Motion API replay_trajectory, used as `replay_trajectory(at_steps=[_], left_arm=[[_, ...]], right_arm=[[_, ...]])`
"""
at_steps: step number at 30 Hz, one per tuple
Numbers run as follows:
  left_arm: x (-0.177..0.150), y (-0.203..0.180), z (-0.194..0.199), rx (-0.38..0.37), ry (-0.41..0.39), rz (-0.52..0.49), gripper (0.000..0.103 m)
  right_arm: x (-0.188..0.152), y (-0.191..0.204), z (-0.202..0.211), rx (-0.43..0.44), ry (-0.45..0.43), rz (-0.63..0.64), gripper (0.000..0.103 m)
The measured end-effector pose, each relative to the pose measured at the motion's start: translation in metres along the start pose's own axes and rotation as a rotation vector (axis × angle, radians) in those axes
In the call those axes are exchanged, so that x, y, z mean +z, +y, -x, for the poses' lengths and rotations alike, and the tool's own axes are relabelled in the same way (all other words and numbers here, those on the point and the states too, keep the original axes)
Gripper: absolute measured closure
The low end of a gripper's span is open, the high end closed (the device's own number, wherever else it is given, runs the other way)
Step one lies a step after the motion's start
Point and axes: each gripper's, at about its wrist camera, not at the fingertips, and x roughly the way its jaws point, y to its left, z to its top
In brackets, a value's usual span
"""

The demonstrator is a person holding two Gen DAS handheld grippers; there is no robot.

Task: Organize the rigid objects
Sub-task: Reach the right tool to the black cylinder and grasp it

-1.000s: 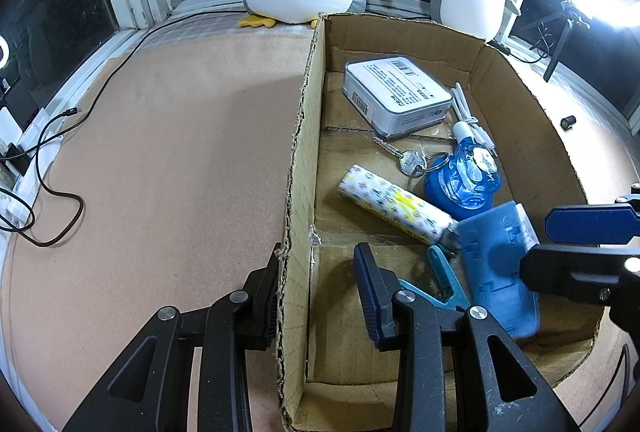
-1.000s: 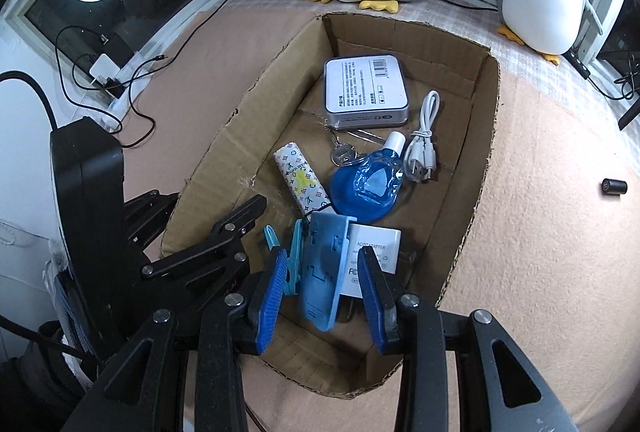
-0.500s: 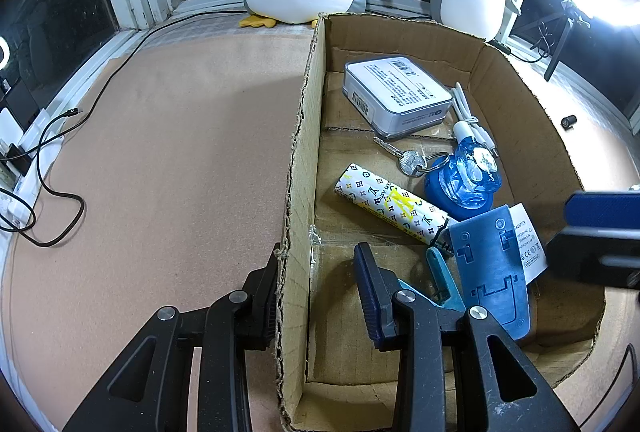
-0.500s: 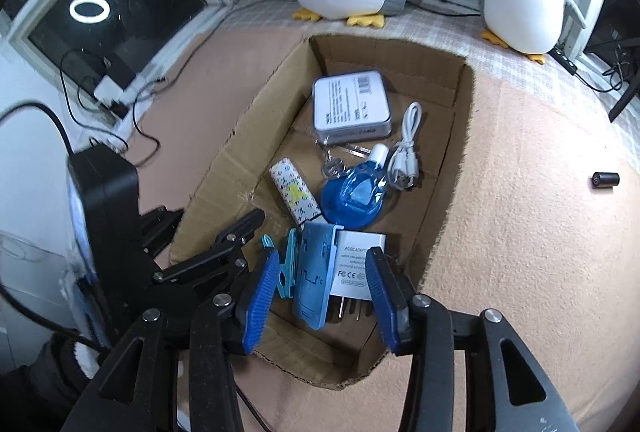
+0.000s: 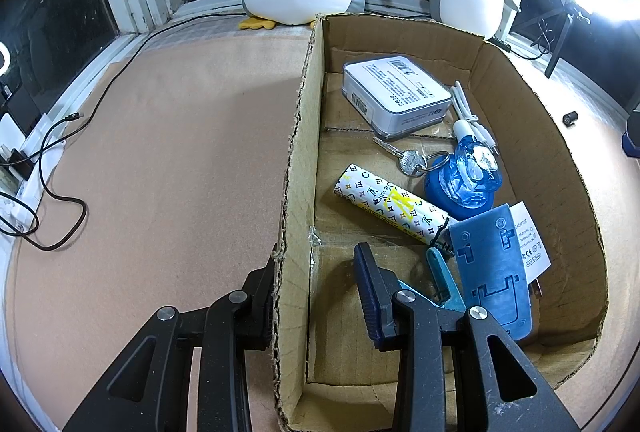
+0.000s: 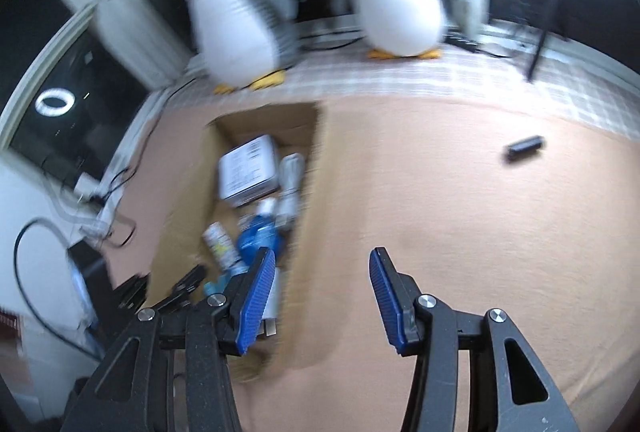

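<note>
Black and stubby, the small cylinder [image 6: 524, 148] lies alone on the tan mat at two o'clock from the right gripper [image 6: 320, 296], whose empty jaws have just been spreading. It is judged light, stiff and apt to roll, best pinched across its middle. The left gripper [image 5: 316, 292] is clamped on the cardboard box wall [image 5: 298, 216].

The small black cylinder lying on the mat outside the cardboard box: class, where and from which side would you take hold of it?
Grip the small black cylinder across its round middle, coming down from above. It lies on its side, alone on the mat with bare surface all around it, so the open right gripper should probably turn until its fingers straddle the long axis.
</note>
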Motion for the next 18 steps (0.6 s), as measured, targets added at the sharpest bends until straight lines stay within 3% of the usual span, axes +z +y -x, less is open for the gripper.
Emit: replay_trajectory(at_steps=[9,18], left_arm=[[0.001,-0.001,-0.001,0.001,-0.001,-0.001,0.067],[0.001,-0.001,-0.001,0.000,0.000,0.000,0.067]], right_arm=[[0.029,-0.091,-0.010,-0.081,-0.013,-0.232,0.058],[0.063,-0.151,-0.041,-0.140,0.010,-0.376,0.058]])
